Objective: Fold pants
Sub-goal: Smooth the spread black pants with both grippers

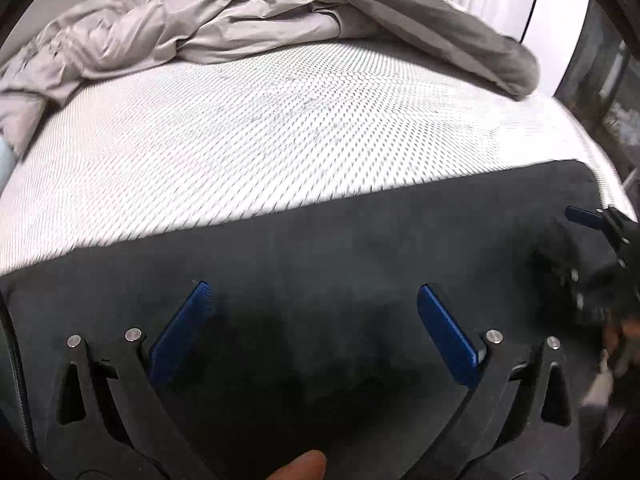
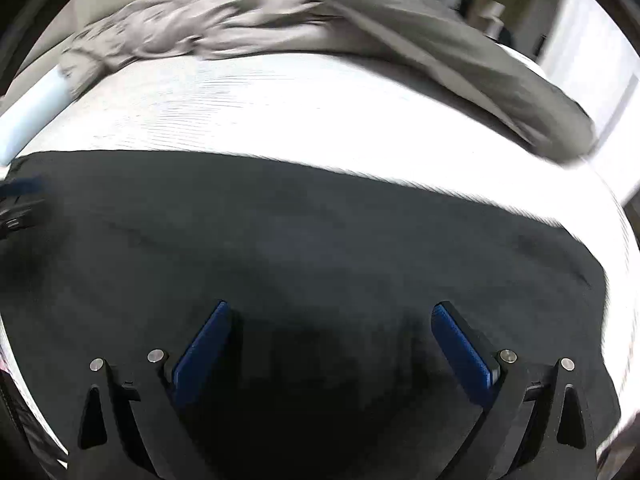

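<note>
Black pants [image 1: 320, 248] lie flat across the near part of a white mesh-patterned surface [image 1: 260, 140], and they fill the lower half of the right wrist view too, black pants [image 2: 300, 240]. My left gripper [image 1: 314, 296] hovers over the dark cloth, open, its blue pads [image 1: 180, 332] wide apart and empty. At the right edge of that view the right gripper's blue pad [image 1: 584, 216] shows over the pants' corner. My right gripper [image 2: 332, 316] is open above the pants with nothing between its fingers. The left gripper's blurred tip [image 2: 24, 188] shows at the left edge.
A crumpled light grey garment [image 1: 160, 36] and a darker grey garment [image 1: 440, 32] lie at the back of the surface; the same pile of grey garments [image 2: 280, 28] appears in the right wrist view. A fingertip [image 1: 300, 466] shows at the bottom. The surface's right edge [image 2: 624, 216] is close.
</note>
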Action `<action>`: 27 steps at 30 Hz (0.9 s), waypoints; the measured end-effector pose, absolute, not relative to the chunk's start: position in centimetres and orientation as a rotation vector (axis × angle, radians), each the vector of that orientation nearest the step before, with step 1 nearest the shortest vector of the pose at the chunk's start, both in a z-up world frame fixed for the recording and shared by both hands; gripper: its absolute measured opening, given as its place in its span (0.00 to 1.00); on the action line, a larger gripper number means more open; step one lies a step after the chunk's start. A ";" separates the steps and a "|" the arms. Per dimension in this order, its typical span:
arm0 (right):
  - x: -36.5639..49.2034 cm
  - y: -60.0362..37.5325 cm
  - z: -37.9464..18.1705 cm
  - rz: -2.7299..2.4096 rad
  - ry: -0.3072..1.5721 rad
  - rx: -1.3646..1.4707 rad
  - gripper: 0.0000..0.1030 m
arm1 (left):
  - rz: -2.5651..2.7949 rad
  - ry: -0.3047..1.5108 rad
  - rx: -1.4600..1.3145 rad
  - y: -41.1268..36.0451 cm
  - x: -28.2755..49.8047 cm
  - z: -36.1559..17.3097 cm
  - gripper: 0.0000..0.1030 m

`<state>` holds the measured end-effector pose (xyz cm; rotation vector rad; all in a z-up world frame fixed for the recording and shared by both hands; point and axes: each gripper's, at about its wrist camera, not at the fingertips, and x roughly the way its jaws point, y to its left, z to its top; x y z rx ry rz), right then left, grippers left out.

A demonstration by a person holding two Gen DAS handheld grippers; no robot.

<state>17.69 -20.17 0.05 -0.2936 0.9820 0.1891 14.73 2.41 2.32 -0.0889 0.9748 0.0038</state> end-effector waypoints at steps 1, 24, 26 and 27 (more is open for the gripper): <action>18.0 -19.1 0.2 0.194 0.978 -0.291 0.99 | 0.007 0.990 -0.094 2.0 15.9 1.7 0.99; 6.2 -16.8 0.4 0.332 0.974 -0.318 0.99 | -0.206 0.989 0.069 -5.4 8.6 0.9 0.99; 4.6 -16.1 -0.9 0.339 0.965 -0.423 0.98 | -0.188 1.006 0.126 -6.3 8.3 -0.2 0.99; 4.1 -17.0 -1.1 0.338 0.956 -0.426 0.98 | -0.201 0.987 0.113 -5.8 7.9 -0.1 0.99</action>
